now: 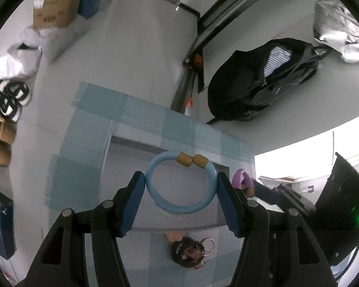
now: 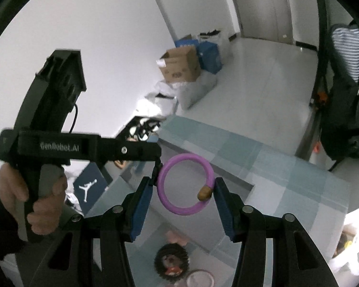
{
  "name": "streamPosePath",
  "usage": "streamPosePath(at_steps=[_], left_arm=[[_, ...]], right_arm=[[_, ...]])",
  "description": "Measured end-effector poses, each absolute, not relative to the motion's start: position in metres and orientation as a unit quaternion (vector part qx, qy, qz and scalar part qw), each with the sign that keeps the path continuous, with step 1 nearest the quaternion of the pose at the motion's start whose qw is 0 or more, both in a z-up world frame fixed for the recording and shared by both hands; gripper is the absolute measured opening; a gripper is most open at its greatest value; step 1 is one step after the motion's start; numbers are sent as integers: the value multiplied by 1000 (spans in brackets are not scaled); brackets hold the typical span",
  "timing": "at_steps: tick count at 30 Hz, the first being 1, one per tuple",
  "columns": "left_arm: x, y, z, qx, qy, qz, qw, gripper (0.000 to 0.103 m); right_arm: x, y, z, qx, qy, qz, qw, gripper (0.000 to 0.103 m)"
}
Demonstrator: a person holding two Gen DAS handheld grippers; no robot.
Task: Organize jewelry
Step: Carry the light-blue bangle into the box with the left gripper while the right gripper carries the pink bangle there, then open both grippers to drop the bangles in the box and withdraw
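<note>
checkered cloth (image 1: 88, 129) lay well below both tools, a grey tray (image 1: 131, 157) sunk in it directly under the grippers. the left gripper (image 1: 181, 184) pinched a blue bangle (image 1: 155, 191) across its width, ring face toward the camera, tan beads at the far rim. just beside its right finger, the right gripper (image 2: 183, 186) clamped a purple bangle (image 2: 165, 196) likewise. a dark beaded bracelet (image 1: 187, 251) sat below, nearer than the tray. neither hand seemed closer to it.

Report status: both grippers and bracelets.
Left gripper shut on blue bracelet. Right gripper shut on purple bracelet. Both held above table. Nothing blocking.
</note>
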State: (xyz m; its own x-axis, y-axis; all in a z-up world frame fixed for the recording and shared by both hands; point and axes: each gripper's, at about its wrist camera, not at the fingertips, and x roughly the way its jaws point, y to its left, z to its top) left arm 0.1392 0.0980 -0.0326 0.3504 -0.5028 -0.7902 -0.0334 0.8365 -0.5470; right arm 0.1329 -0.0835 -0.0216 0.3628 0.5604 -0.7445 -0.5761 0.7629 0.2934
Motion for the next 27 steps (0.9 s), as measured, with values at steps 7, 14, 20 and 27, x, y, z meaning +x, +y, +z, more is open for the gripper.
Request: streamPosePath(at_steps=[7, 14, 20, 27], left_arm=[[151, 94, -50, -260, 577, -168, 756, 56], [157, 94, -55, -277, 589, -180, 738, 56], [157, 94, -46, -277, 578, -192, 743, 68], [147, 98, -28, -250, 542, -175, 783, 75]], right_arm=[[143, -80, -49, -9, 473, 349, 809, 51], [144, -75, -58, -24, 474, 351, 807, 54], [138, -68, -55, -40, 460, 344, 817, 72], [121, -74, -49, -44, 442, 346, 826, 83]])
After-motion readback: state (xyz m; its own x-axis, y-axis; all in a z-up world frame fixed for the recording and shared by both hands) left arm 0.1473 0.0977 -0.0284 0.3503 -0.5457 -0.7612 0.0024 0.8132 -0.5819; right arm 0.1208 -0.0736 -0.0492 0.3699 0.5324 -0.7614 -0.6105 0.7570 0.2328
